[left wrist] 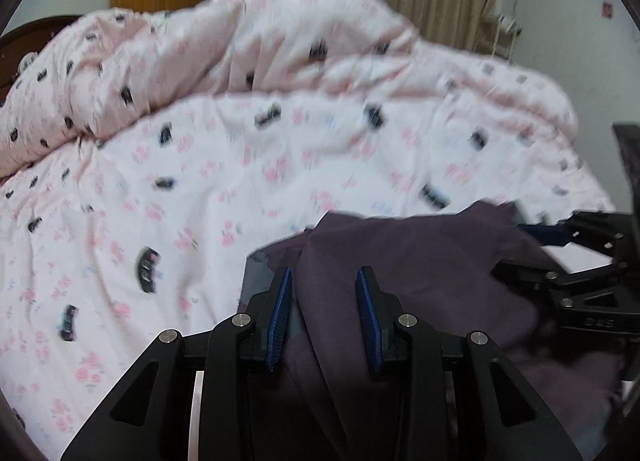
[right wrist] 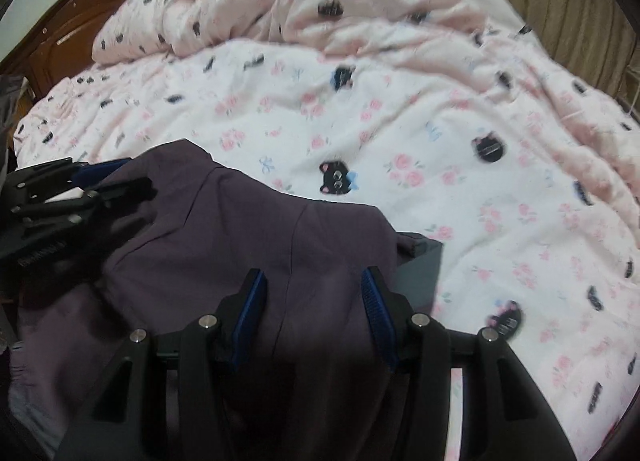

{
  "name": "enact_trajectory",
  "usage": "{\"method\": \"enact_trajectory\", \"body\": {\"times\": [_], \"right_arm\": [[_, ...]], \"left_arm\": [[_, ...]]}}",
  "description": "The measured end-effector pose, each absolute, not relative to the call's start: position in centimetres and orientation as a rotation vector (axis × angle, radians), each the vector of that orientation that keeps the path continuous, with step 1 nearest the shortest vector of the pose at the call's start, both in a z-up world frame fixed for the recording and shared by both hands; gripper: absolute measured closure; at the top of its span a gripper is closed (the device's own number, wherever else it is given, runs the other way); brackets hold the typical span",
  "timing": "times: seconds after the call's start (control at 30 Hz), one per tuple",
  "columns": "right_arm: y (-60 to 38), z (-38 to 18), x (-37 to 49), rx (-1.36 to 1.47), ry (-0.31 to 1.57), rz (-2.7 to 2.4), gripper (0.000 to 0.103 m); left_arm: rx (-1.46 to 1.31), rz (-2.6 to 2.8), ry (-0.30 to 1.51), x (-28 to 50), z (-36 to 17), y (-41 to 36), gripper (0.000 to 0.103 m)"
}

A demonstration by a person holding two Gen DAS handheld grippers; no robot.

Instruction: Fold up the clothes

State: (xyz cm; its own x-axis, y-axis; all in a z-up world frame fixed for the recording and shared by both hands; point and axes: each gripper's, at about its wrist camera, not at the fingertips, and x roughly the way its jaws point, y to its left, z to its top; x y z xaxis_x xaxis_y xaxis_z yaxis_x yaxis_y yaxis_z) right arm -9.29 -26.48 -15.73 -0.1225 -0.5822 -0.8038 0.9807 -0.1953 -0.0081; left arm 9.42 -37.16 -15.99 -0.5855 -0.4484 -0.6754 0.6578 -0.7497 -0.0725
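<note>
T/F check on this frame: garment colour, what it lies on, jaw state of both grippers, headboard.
1. The garment is purple. True.
2. It lies on a bare wooden table. False: on a pink floral quilt.
3. The left gripper is clamped shut. False: its pads stand apart, cloth between them.
4. The right gripper is also open over the garment. True.
5. The headboard is white metal. False: brown wood.

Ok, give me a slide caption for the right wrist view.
Right gripper, jaws open, over a purple garment on a floral quilt; left gripper at the garment's far edge.
</note>
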Motion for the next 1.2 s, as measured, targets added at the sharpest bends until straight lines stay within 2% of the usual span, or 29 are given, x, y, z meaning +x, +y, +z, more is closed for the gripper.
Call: {"method": "enact_trajectory", "body": {"times": [0.13,0.27,0.6,0.73,0.87,0.97,1.03,1.2], "right_arm": [[-23.0,-13.0,-8.0,0.756,0.623,-1.635,0.051],[-20.0,-11.9,-5.9,0.739,0.577,-1.578,0.049],[-19.9,-17.2,-4.7,0.839,0.642,-1.544,0.045],[-19.8,-17.6,-4.7,0.833,0.630,-1.550,0.043],[-18.2,-15.6,-5.0,0.808,0.533,-1.569,0.043],[-16.0,-13.8,-5.2,0.789,0.464,-1.618,0.037],[-14.3,-13.3,-5.2,0.794,0.439,-1.643,0.036],[-11.2,-12.9,-4.9,0.812,0.428,-1.685,0.036]], "left_arm": [[0.833,-2.399,0.431,11.7,-13.9,-34.0,0.073],[0.884,-2.443,0.444,12.2,-14.7,-31.7,0.073],[0.984,-2.421,0.388,11.2,-19.5,-29.9,0.073],[0.937,-2.439,0.386,11.9,-19.1,-29.6,0.073],[0.820,-2.471,0.436,14.3,-17.1,-29.4,0.073],[0.723,-2.469,0.445,17.5,-15.7,-29.0,0.068],[0.687,-2.454,0.453,19.8,-15.2,-28.7,0.062],[0.733,-2.398,0.533,24.2,-16.5,-28.5,0.060]]}}
